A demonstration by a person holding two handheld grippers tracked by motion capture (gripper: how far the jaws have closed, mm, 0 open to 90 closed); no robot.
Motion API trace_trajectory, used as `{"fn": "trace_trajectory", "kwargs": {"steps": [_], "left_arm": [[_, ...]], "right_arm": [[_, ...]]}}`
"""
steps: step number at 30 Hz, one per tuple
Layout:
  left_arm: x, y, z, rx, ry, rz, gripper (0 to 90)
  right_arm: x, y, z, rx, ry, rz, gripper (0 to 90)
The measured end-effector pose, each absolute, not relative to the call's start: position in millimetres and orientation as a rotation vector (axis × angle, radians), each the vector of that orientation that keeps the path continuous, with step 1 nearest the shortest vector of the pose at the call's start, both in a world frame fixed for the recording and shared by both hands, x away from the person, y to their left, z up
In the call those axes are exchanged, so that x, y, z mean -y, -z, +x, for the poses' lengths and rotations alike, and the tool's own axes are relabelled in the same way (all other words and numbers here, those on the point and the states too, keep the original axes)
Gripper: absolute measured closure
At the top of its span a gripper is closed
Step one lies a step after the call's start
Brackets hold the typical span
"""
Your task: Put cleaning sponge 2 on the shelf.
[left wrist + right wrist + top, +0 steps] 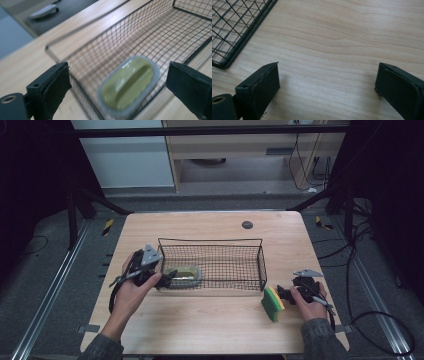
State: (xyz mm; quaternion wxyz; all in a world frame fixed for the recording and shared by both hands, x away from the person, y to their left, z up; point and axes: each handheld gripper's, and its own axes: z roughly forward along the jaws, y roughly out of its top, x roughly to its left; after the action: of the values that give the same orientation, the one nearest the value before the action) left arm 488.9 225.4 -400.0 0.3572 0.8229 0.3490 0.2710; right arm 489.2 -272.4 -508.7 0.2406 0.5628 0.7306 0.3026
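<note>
Wire basket (235, 265) holds one green dish (185, 274); one sponge (272, 304) lies outside; both grippers gape wide, holding nothing.

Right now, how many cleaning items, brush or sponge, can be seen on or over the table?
2. An olive scrub brush lies in the wire basket at its left end, by the left gripper. A green-and-yellow sponge stands on the table outside the basket's right end, by the right gripper.

Left gripper (169, 278) at wire basket's (215, 242) front-left corner, by green dish (183, 274) inside; right gripper (281, 293) touching sponge (272, 304) near table's (210, 330) right edge.
</note>
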Motion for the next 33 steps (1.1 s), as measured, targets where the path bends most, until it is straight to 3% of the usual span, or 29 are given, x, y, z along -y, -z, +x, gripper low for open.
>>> {"fn": "trace_trajectory", "kwargs": {"steps": [4,8,12,21,33], "left_arm": [[-249,426,469,-1.009,-0.726,2.085,4.7],[-256,447,457,-1.03,-0.693,2.191,4.7],[-266,465,456,-1.064,-0.591,2.19,4.3],[-269,482,464,-1.095,-0.53,2.225,4.2],[-275,497,469,-1.192,-0.495,2.207,3.8]], "right_arm": [[277,500,482,-1.988,-0.832,1.512,9.6],[280,490,474,-2.027,-0.795,1.509,11.2],[278,480,462,-2.137,-0.761,1.525,15.1],[264,462,431,-2.249,-0.669,1.492,24.1],[262,442,398,-2.285,-0.643,1.523,28.0]]}}
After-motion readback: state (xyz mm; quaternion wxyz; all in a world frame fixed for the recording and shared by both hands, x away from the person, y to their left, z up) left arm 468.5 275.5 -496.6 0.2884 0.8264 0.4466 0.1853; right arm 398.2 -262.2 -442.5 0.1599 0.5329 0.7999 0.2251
